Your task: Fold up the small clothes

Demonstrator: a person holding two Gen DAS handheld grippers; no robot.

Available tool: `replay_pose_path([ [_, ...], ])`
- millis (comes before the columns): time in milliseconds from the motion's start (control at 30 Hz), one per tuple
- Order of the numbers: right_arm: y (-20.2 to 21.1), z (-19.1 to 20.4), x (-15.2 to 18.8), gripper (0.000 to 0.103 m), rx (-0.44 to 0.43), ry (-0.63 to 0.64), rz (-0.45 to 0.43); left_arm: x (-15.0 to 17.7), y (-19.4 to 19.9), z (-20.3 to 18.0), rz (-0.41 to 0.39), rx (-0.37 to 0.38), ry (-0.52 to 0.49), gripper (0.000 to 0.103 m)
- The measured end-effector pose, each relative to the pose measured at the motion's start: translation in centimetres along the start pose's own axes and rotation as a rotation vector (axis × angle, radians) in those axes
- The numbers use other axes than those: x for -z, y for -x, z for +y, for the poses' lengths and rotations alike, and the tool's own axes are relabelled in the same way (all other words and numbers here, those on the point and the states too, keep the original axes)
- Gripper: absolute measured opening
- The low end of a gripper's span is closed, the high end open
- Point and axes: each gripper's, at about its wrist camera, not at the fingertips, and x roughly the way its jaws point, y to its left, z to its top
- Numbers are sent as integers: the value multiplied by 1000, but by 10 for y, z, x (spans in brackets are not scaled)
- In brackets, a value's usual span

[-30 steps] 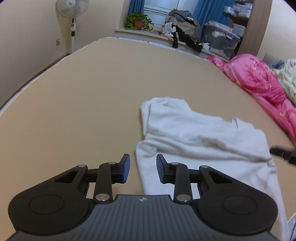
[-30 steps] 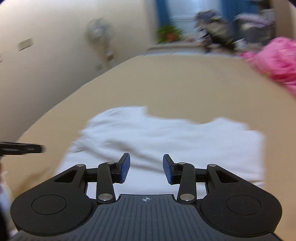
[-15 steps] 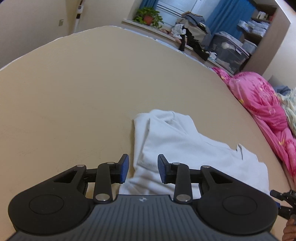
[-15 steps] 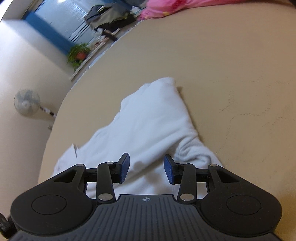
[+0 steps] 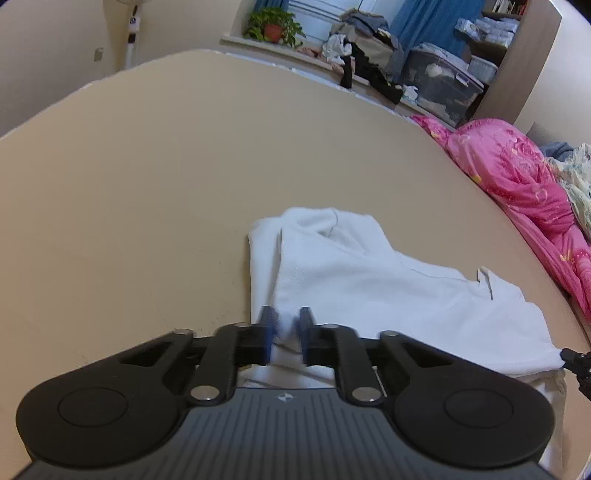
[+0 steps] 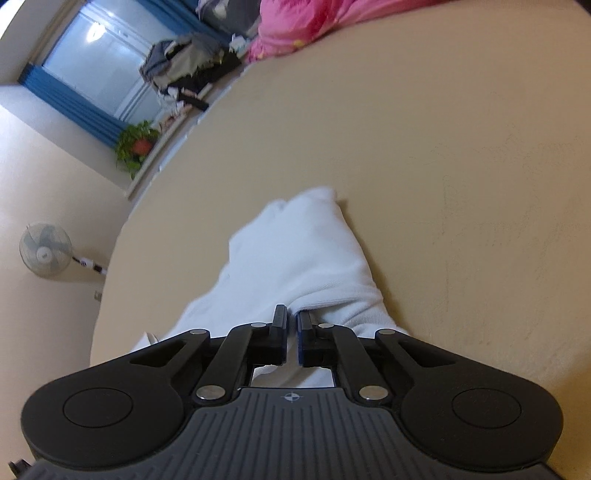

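White soft cotton top point(image 5: 388, 291), a small piece of clothing, lies flat on the big tan bed point(image 5: 166, 184) in the left wrist view. It sits near the bed's near edge, toward the right side. The left gripper point(image 5: 284, 328) is low at the cloth's near left corner. Its two blue pads point(image 5: 266, 332) are pressed together on a fold of the white cloth. At the far right of this view the tip of the right gripper point(image 5: 570, 360) pinches the cloth's other near corner and pulls it into a point. A pink quilt point(image 5: 517, 177) is bunched along the bed's right edge. A green plant in an orange pot point(image 5: 273, 27) stands on the sill past the bed's far edge, next to a pile of dark clothes point(image 5: 369, 62).

In the right wrist view the picture is tipped sideways. The right gripper point(image 6: 291, 332) has its jaws squeezed together on the edge of the white top point(image 6: 295, 266). The cloth runs away from the pads across the tan bed point(image 6: 443, 147). A white fan point(image 6: 46, 249) stands by the wall past the bed's edge.
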Motion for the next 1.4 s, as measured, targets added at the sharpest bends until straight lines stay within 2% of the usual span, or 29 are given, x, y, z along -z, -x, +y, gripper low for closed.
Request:
replay_pose_path([
  [67, 5, 1, -3, 4, -19, -21, -21, -6, 20, -2, -44, 32, 31, 7],
  [133, 14, 3, -6, 4, -46, -33, -50, -11, 46, -9, -81, 37, 15, 7],
  [200, 21, 6, -7, 4, -58, -14, -68, -6, 55, -15, -51, 34, -15, 8],
  [267, 15, 1, -5, 4, 18, 4, -27, 5, 42, -17, 55, 8, -47, 10],
  [300, 8, -4, -4, 4, 73, -5, 23, 11, 31, -17, 112, -45, -63, 10],
  [333, -1, -11, -1, 4, 144, -11, 85, 13, 26, -17, 118, -90, -74, 10],
  [367, -5, -16, 1, 4, 214, -5, 112, 11, 28, -19, 88, -113, -82, 11],
  [400, -3, -16, 3, 4, 257, 10, 105, 8, 33, -21, 52, -104, -84, 11],
  [433, 3, -11, 4, 4, 266, 40, 83, 5, 40, -24, 5, -72, -83, 11],
  [500, 19, 10, 6, 4, 244, 143, -3, 5, 48, -31, -51, -4, -92, 13],
  [567, 31, 31, 13, 5, 180, 271, -94, 10, 42, -37, -36, 33, -116, 18],
  [600, 33, 38, 15, 8, 131, 311, -112, 16, 34, -39, -6, 25, -124, 19],
  [633, 28, 41, 14, 12, 82, 324, -112, 20, 20, -39, 41, -2, -128, 20],
  [667, 19, 39, 12, 15, 72, 316, -101, 26, 5, -37, 102, -38, -127, 19],
  [700, 8, 35, 9, 22, 89, 308, -73, 27, -5, -35, 138, -55, -120, 18],
  [767, -20, 15, 6, 18, 197, 272, 40, 31, -4, -36, 119, -55, -118, 18],
  [800, -24, 1, 5, 12, 225, 196, 58, 28, 2, -40, 101, -52, -132, 20],
  [833, -21, -8, 3, 13, 205, 117, 44, 28, 10, -42, 68, -42, -145, 20],
  [900, -14, -1, 0, 20, 181, 159, 17, 31, 15, -41, 42, -46, -144, 25],
  [967, -14, 1, 1, 23, 182, 211, -9, 37, 1, -33, 95, -87, -125, 26],
  [1033, -23, -16, 1, 5, 202, 160, 56, 38, 2, -27, 125, -106, -112, 26],
  [1100, -13, -18, -3, 5, 214, 132, 40, 31, 23, -25, 113, -96, -89, 26],
  [1167, 8, -4, -3, 15, 223, 176, 1, 23, 55, -24, 75, -63, -71, 26],
  [1200, 22, 4, -2, 25, 219, 216, -26, 20, 71, -25, 59, -55, -71, 26],
  [1233, 38, 12, -1, 29, 210, 245, -46, 20, 90, -25, 42, -53, -75, 26],
  [1300, 69, 24, -3, 30, 173, 285, -78, 23, 123, -27, 25, -53, -88, 26],
  [1400, 120, 36, 0, 41, 119, 365, -118, 45, 171, -30, 24, -44, -87, 26],
])
